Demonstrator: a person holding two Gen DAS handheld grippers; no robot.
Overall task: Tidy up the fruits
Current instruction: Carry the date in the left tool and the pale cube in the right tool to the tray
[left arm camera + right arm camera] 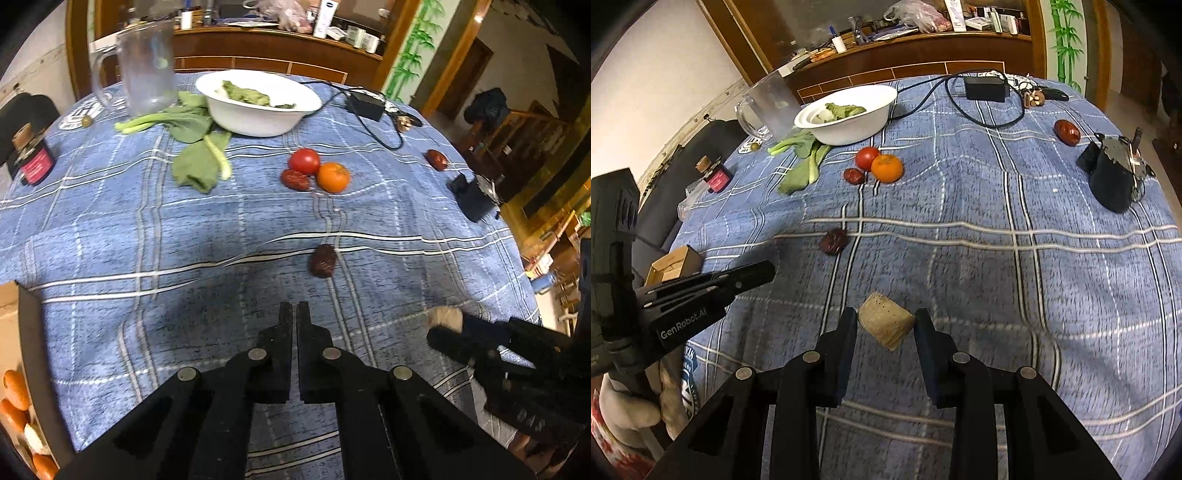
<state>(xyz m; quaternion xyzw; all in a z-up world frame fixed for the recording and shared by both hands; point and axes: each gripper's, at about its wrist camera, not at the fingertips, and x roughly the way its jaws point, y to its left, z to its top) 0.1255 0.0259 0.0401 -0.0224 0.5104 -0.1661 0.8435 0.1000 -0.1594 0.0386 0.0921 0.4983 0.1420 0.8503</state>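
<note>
- Left wrist view: my left gripper [294, 314] has its jaws closed together with nothing between them, hanging over the blue plaid tablecloth [110, 229].
- Just ahead of its tips lies a dark wrinkled date [323, 260]. Farther ahead a tomato [304, 161], an orange [333, 177] and a second date [295, 180] sit touching in a cluster. A third date [437, 159] lies well off to the right.
- Beyond the cluster is a white bowl [258, 114] holding some greens, with more leafy greens [192, 147] loose beside it.
- At the lower left edge I see more oranges [14, 402], which I take for the collection spot, though I cannot make out the container.
- Right wrist view: my right gripper [885, 321] is clamped on a tan, rough-skinned chunk [886, 325], the pads pressing on both its sides. I cannot say what fruit it is.
- The nearest date lies ahead and to the left, and the cluster farther ahead.
- To do this step well, I judge I should keep the squeeze steady, carry the chunk level, and release it only once it rests with the other fruit.
- For the left, I would open the jaws before descending on the near date, straddling it across its narrow side.
- Writing: "GenRobot.AI" reads on the left gripper's side. A small bottle [716, 177] carries a pink label that I cannot read.
</note>
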